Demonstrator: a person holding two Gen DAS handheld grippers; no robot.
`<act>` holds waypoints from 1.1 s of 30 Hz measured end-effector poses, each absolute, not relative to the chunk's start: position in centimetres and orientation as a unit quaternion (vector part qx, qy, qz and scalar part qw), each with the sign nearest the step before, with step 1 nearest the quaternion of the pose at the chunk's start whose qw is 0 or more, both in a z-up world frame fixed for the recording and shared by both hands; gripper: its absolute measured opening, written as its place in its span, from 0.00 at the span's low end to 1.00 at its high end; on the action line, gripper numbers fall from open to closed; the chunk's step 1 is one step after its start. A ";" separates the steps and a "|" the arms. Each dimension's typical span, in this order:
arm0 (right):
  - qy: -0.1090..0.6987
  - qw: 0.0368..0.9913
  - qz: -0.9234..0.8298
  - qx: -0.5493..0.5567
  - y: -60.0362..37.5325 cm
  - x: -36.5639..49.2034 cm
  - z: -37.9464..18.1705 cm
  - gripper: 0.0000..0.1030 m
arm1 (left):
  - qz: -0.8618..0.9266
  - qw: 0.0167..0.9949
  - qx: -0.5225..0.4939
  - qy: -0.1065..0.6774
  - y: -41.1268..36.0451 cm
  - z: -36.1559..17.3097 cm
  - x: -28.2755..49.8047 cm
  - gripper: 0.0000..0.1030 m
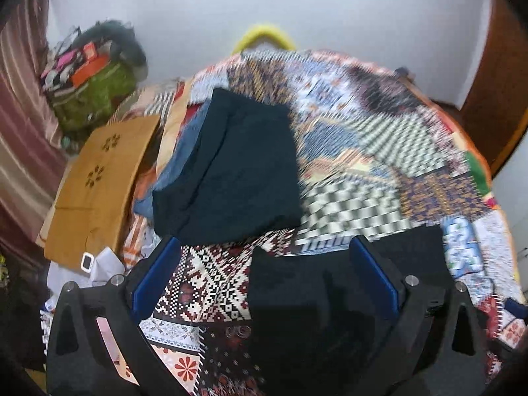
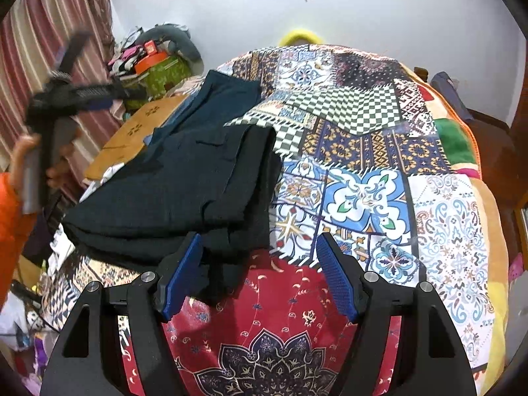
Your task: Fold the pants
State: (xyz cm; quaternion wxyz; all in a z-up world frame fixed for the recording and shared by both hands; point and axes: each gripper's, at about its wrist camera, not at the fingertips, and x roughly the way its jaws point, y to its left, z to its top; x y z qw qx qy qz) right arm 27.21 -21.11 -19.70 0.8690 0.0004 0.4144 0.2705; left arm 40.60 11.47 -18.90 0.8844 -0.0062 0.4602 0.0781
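Observation:
A folded stack of black pants (image 2: 171, 191) lies on the left part of the patchwork quilt (image 2: 363, 181). Behind it, a second dark folded pair (image 1: 231, 165) rests on blue jeans (image 1: 184, 155). My right gripper (image 2: 259, 264) is open over the stack's near right corner. Its left blue pad (image 2: 181, 277) overlaps the black cloth's edge, and nothing is pinched. My left gripper (image 1: 264, 264) stands wide open above the quilt, with black cloth (image 1: 313, 297) lying under its right half. In the right wrist view a hand (image 2: 29, 151) holds that gripper, blurred, at the far left.
A tan cloth with flower prints (image 1: 95, 181) lies left of the clothes. Behind it stands a green bag (image 1: 95, 95) piled with clutter. A striped curtain (image 2: 39, 49) hangs along the left, a white wall stands behind the bed, and dark wood (image 1: 495, 82) is at the right.

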 end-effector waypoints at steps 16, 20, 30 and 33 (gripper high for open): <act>0.411 0.868 0.277 0.002 -20.5 27.4 -19.4 0.66 | 0.080 0.827 0.073 0.551 13.2 -28.3 39.9 1.00; 0.408 0.869 0.280 0.005 -20.7 27.1 -19.1 0.66 | 0.071 0.828 0.085 0.549 13.1 -27.9 36.4 1.00; 0.399 0.869 0.292 -0.009 -20.6 25.0 -18.2 0.66 | 0.043 0.833 0.009 0.551 13.0 -25.4 28.4 1.00; 0.394 0.871 0.292 -0.015 -20.7 24.5 -17.8 0.66 | 0.027 0.840 0.016 0.542 11.5 -24.4 26.5 1.00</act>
